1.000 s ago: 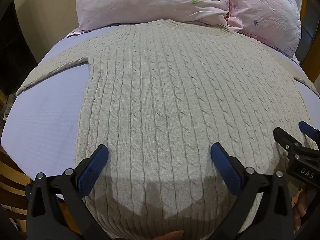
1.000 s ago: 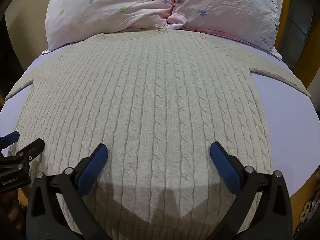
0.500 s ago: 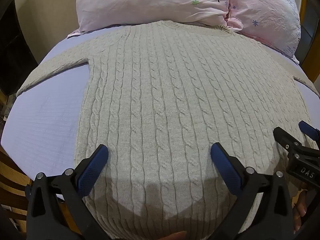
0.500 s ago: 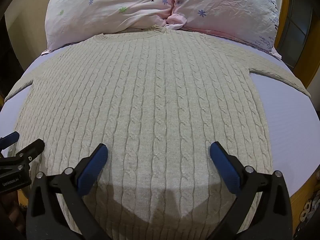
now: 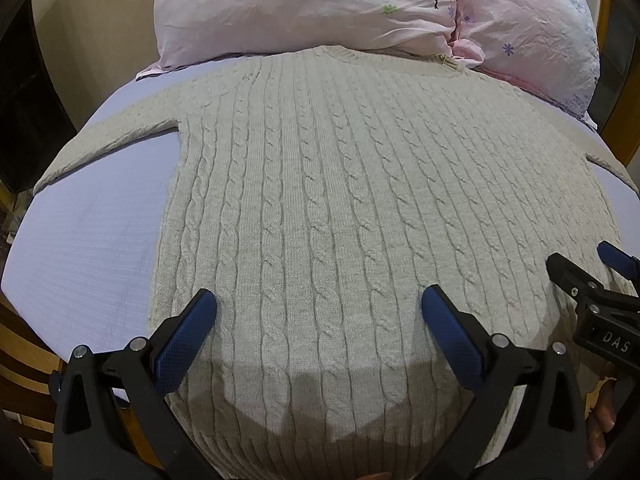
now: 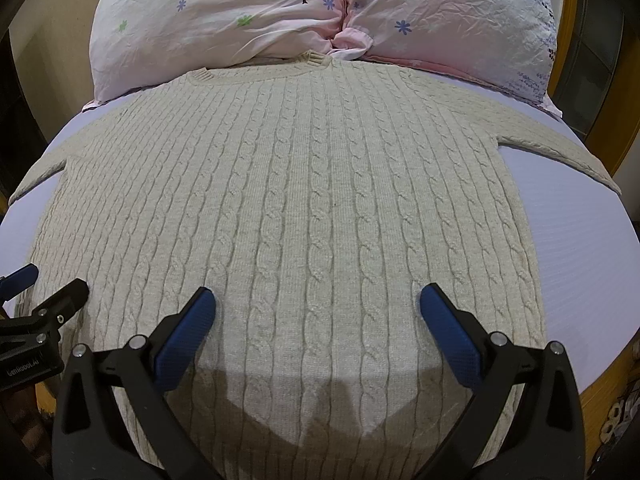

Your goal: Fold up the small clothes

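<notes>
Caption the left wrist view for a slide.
Left claw open above a flat cable-knit sweater on a lilac bed, pillows beyond, right claw alongside.

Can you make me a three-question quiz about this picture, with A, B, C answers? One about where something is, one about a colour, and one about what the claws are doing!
1. Where do the pillows lie?
A. past the sweater's neck
B. on top of the sweater's middle
C. under the claws

2. What colour is the sweater?
A. red
B. beige
C. black

3. How are the two claws?
A. both open, holding nothing
B. both shut on a sleeve
C. one open, one shut on the sweater

Answers:
1 A: the pillows sit at the far end, by the neck.
2 B: the knit is pale beige on the lilac sheet.
3 A: the left claw and the right claw both show wide gaps above the sweater.
</notes>
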Demonstrator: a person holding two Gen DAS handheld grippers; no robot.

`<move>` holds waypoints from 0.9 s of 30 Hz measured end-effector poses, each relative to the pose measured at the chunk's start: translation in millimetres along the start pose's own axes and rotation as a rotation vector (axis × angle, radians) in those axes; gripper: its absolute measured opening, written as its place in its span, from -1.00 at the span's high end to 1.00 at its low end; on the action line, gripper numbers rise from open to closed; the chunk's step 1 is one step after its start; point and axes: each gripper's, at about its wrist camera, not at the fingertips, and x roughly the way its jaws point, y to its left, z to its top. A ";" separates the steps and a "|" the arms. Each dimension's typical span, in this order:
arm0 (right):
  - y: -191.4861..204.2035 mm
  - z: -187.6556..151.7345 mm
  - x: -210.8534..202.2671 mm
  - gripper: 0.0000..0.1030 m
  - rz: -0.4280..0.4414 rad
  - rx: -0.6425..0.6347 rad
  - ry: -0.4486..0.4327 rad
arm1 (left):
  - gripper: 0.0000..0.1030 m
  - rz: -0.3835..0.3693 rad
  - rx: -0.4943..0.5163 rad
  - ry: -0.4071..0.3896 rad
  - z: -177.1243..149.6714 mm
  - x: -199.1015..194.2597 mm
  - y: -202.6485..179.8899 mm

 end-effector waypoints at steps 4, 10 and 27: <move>-0.2 0.2 -0.2 -0.97 0.000 0.000 0.000 | -0.97 0.002 0.001 -0.003 -0.7 -0.4 -3.8; -0.4 0.4 -0.4 -0.97 0.000 0.000 -0.001 | -0.97 0.002 0.002 -0.004 0.4 -4.0 -3.6; 0.8 0.1 0.2 -0.97 0.002 -0.001 0.005 | -0.97 0.003 0.002 -0.016 -0.9 -4.7 -3.2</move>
